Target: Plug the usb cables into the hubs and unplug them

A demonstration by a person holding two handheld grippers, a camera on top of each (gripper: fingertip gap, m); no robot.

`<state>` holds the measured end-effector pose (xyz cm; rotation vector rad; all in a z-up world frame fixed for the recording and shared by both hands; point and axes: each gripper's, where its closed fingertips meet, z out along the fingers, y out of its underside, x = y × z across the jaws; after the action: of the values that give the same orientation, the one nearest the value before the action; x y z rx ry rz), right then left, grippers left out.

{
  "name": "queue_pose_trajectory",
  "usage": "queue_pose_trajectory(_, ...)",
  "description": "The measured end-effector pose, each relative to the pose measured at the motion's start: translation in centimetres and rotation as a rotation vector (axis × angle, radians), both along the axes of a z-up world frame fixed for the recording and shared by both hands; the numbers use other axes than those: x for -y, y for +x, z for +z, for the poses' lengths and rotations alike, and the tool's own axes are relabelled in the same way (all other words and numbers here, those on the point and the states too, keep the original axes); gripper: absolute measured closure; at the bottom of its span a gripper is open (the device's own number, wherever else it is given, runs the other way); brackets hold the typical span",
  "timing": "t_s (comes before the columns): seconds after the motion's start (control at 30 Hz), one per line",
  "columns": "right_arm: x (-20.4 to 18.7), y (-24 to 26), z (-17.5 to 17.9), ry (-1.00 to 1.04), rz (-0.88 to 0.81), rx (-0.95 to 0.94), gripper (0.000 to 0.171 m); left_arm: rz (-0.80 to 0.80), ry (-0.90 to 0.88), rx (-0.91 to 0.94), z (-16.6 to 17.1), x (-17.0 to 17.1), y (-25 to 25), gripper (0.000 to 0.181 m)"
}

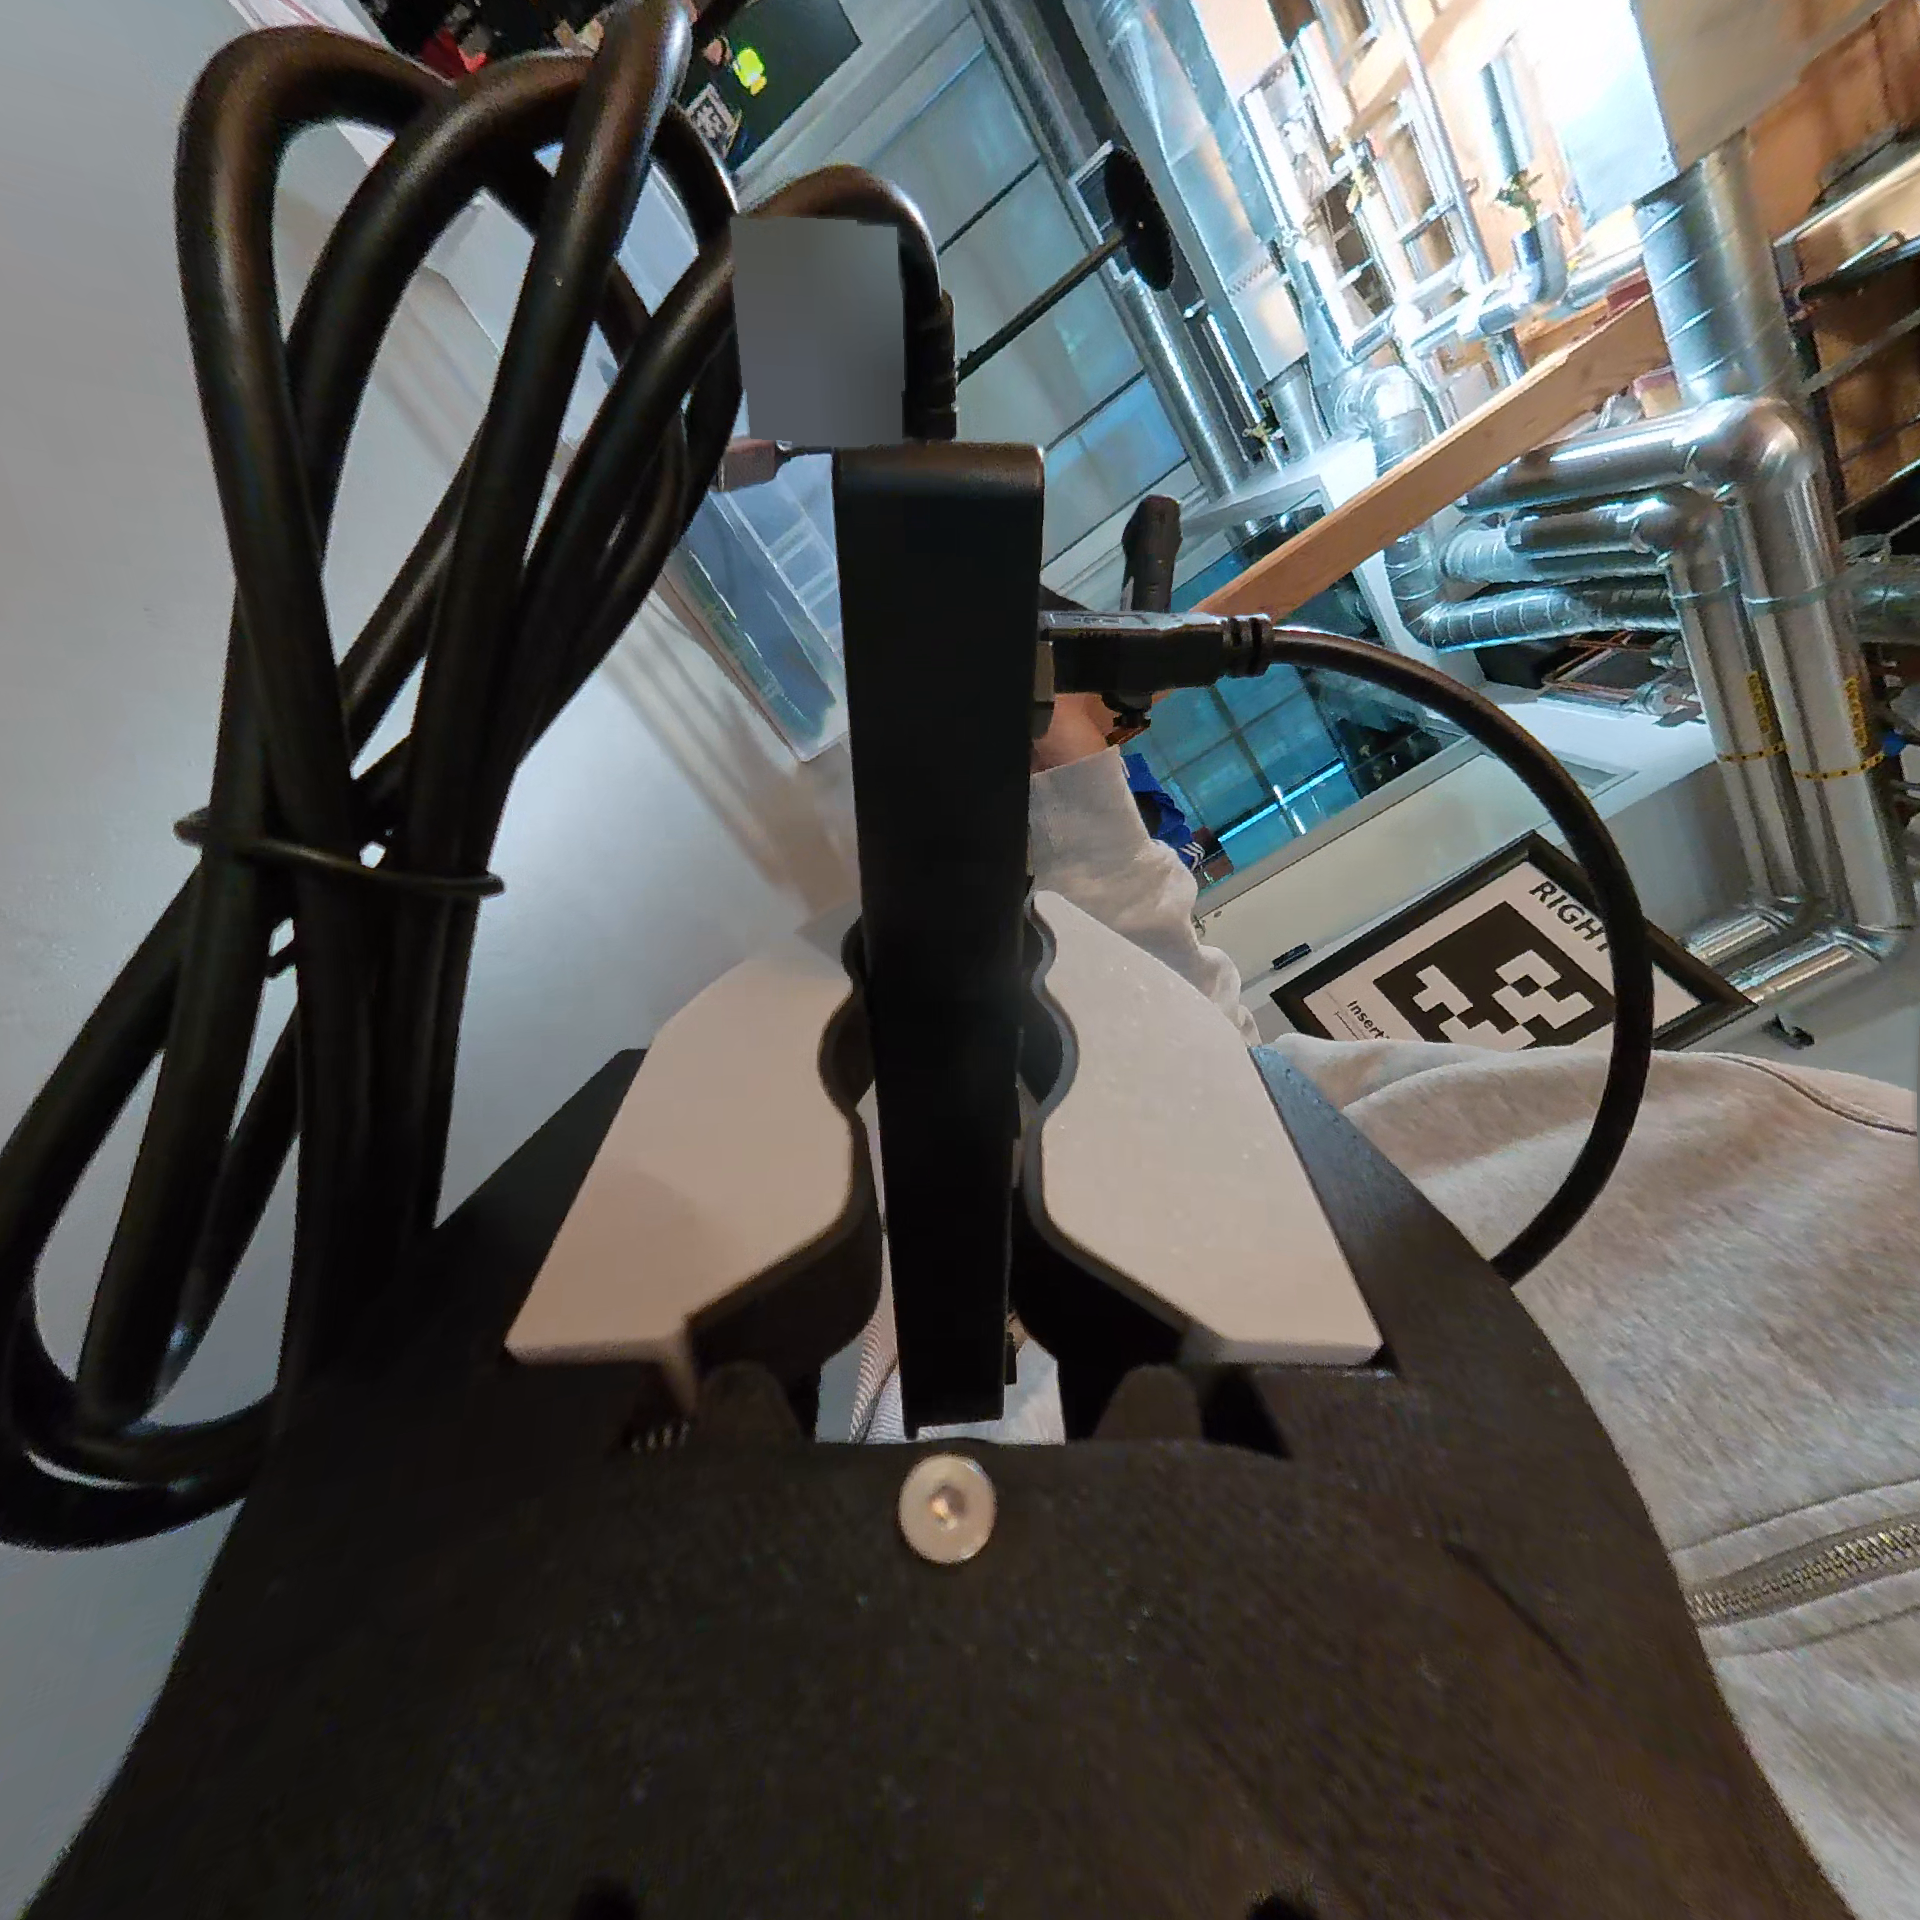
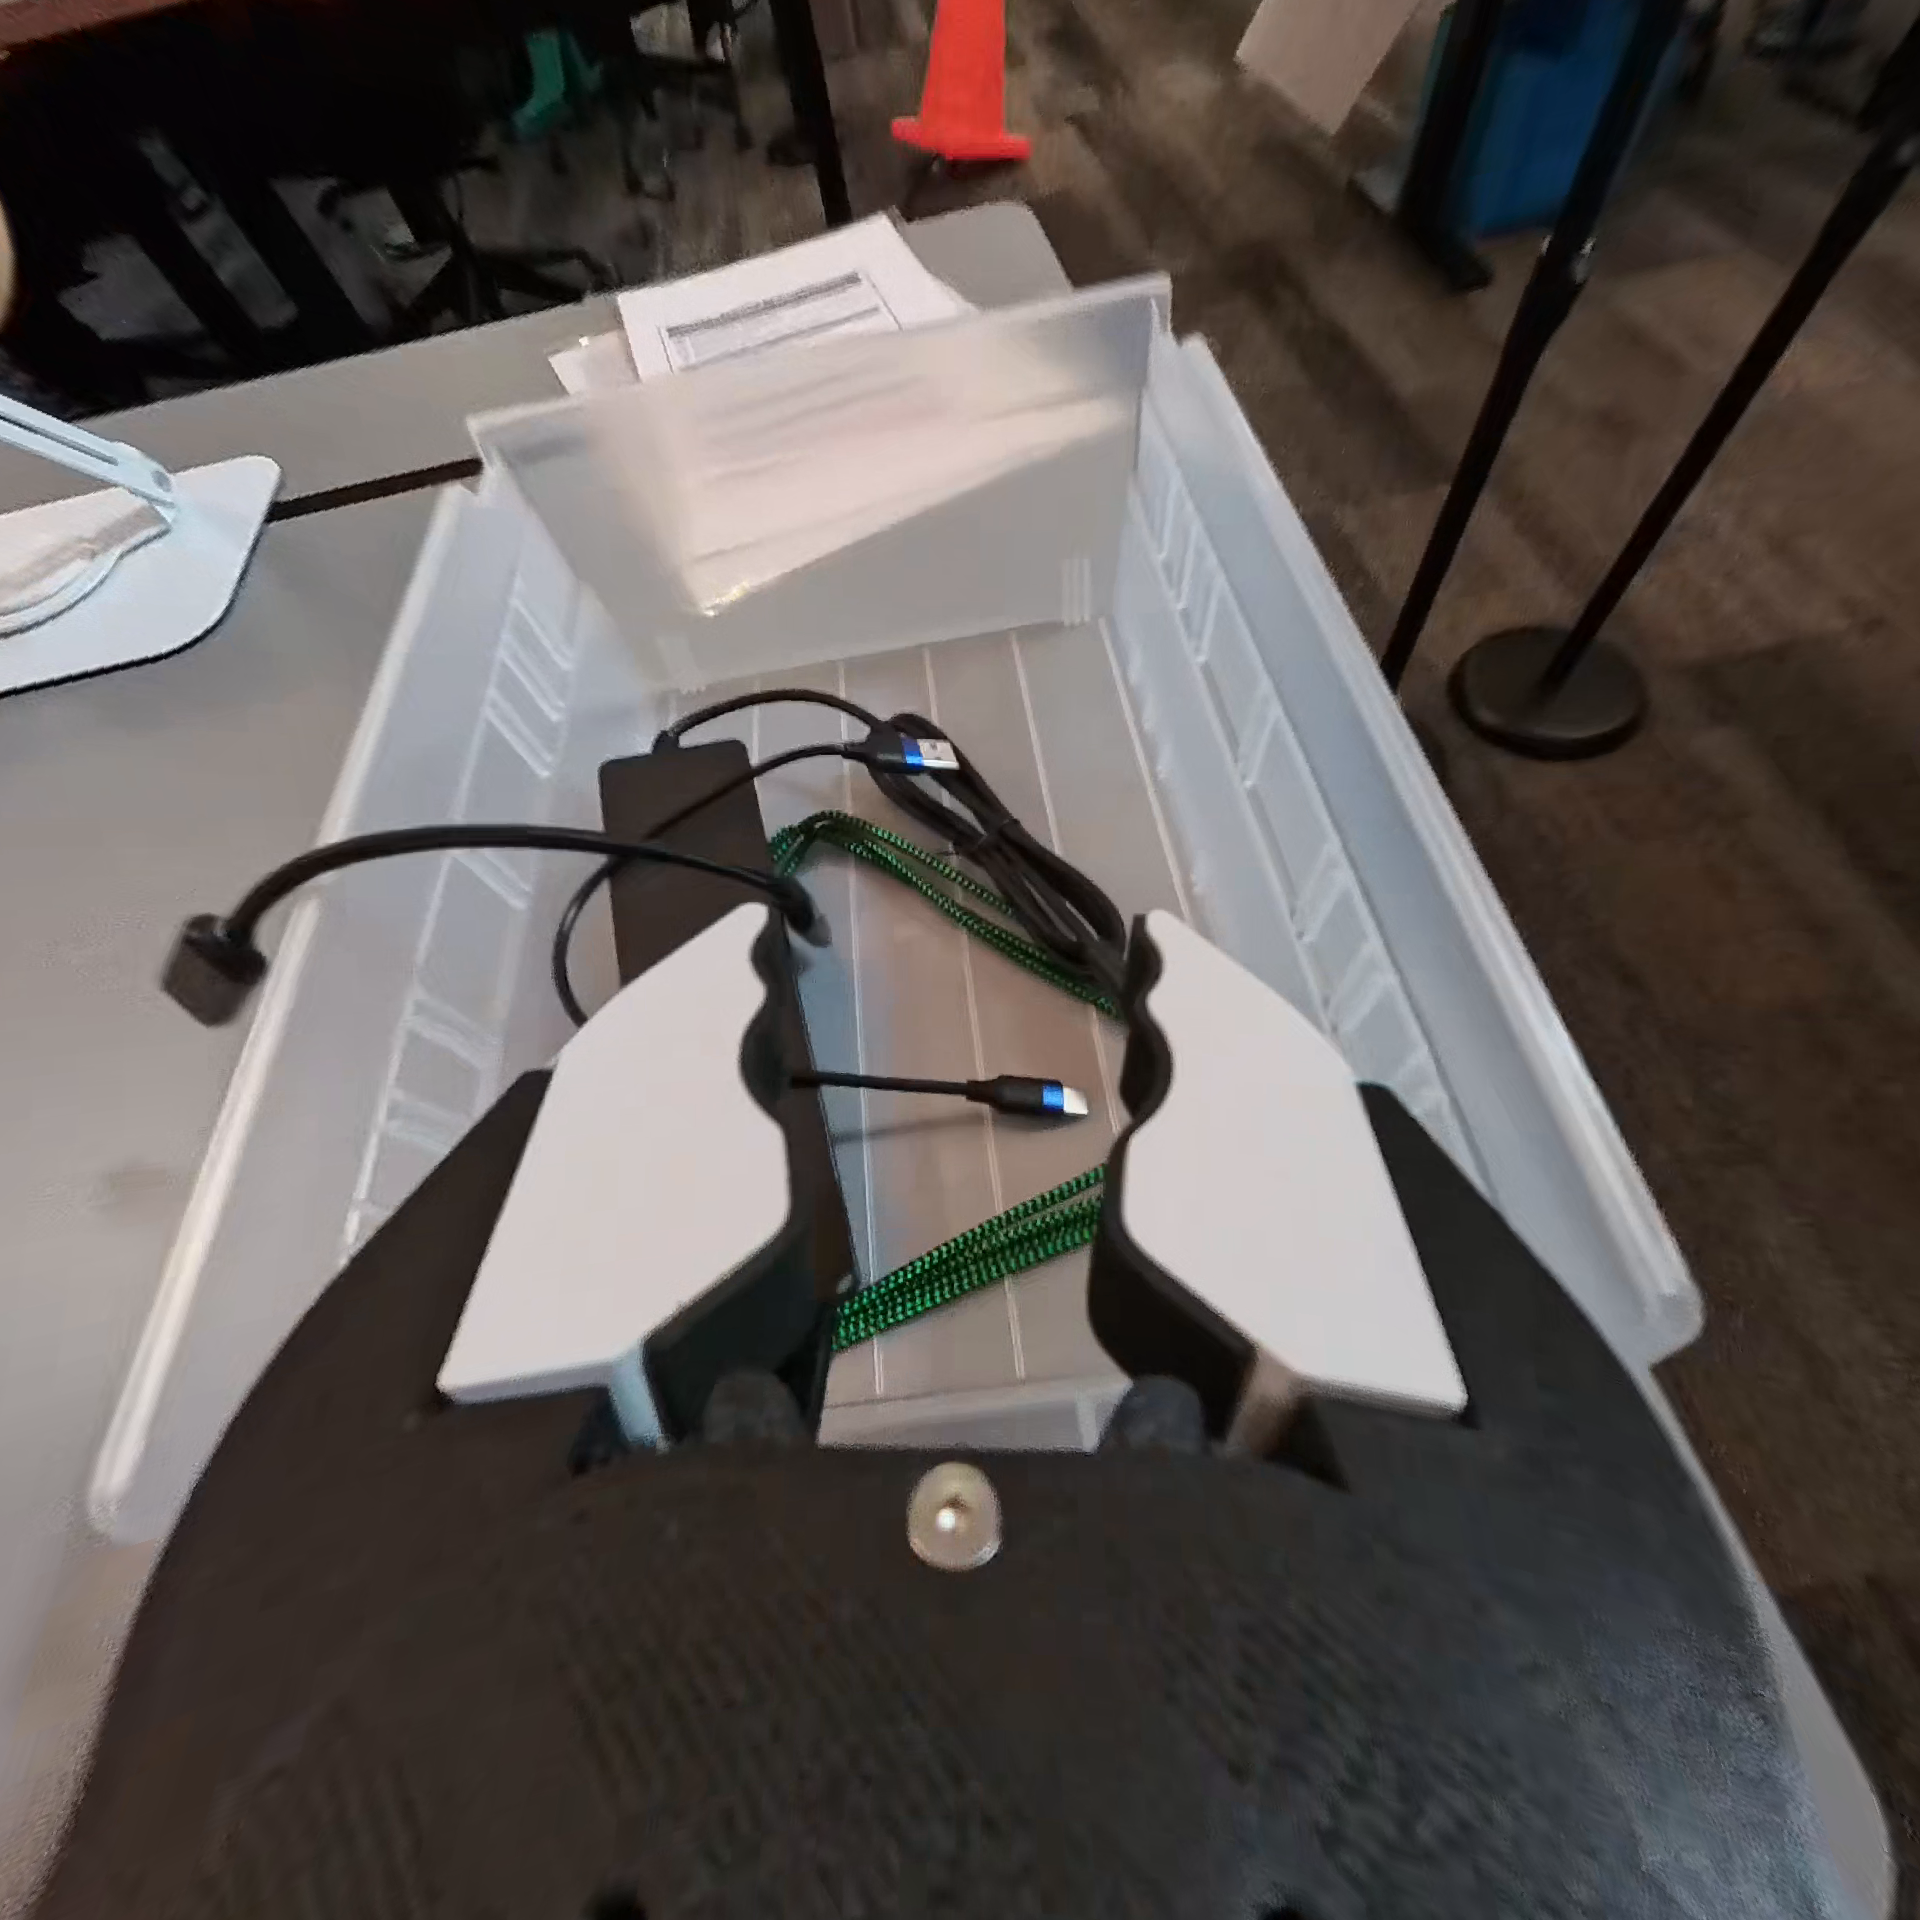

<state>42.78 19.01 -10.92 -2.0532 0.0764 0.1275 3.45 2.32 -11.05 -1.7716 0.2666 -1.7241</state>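
Observation:
In the left wrist view my left gripper (image 1: 940, 935) is shut on a long black USB hub (image 1: 935, 727), held lifted and edge-on. A black USB plug (image 1: 1143, 649) sits in the hub's right side, its cable looping down to the right. A bundled black cable (image 1: 312, 727) hangs at the left. In the right wrist view my right gripper (image 2: 951, 935) is open and empty above a clear plastic bin (image 2: 1299, 883). The bin holds a second black hub (image 2: 686, 831), a black cable with a blue-tipped plug (image 2: 925, 753), a small blue-tipped connector (image 2: 1039, 1096) and a green braided cable (image 2: 935, 883).
The bin stands on a grey table (image 2: 156, 883). Papers (image 2: 769, 301) lie behind it, a white lamp base (image 2: 135, 561) to the left. A black connector (image 2: 208, 971) hangs over the bin's left wall. An orange cone (image 2: 966, 83) and stanchion posts (image 2: 1548, 675) stand on the floor.

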Motion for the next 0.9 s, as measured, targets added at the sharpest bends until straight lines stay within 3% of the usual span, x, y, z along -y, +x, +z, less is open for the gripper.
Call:
queue_pose_trajectory(0.13, -0.1, -1.7, 2.4, 0.093, 0.065, 0.060, 0.104, -0.010, -0.007, -0.006, -0.3, 0.1, 0.0, 0.156)
queue_pose_trajectory(0.23, -0.1, -4.9, 2.7, 0.127, 0.235, 0.204, 0.105, -0.012, -0.015, 0.000, -0.4, 0.1, 0.0, 0.156)
queue_pose_trajectory(0.47, -3.4, -6.7, 0.4, 0.041, 0.367, 0.836, 0.106, -0.019, -0.020, 0.000, -0.5, 0.2, 0.2, 0.156)
queue_pose_trajectory(0.5, -4.2, -6.7, -0.1, 0.031, 0.355, 0.881, 0.121, -0.020, -0.022, 0.000, -0.5, 0.2, 0.2, 0.156)
queue_pose_trajectory(0.53, -4.6, -6.7, -0.3, 0.035, 0.345, 0.907, 0.157, -0.020, -0.023, 0.000, -0.5, 0.2, 0.3, 0.156)
queue_pose_trajectory(0.63, -4.5, -6.6, 1.8, 0.129, 0.288, 0.821, 0.166, -0.020, -0.017, 0.000, -0.3, 0.4, 0.3, 0.156)
queue_pose_trajectory(0.77, -3.5, -2.8, 6.1, 0.174, 0.146, 0.530, 0.166, -0.009, -0.014, -0.013, -0.7, 0.5, -0.2, 0.156)
queue_pose_trajectory(0.9, -2.5, 2.6, 3.4, -0.074, -0.004, 0.314, 0.166, -0.006, -0.029, 0.007, -0.7, 0.4, -0.4, 0.156)
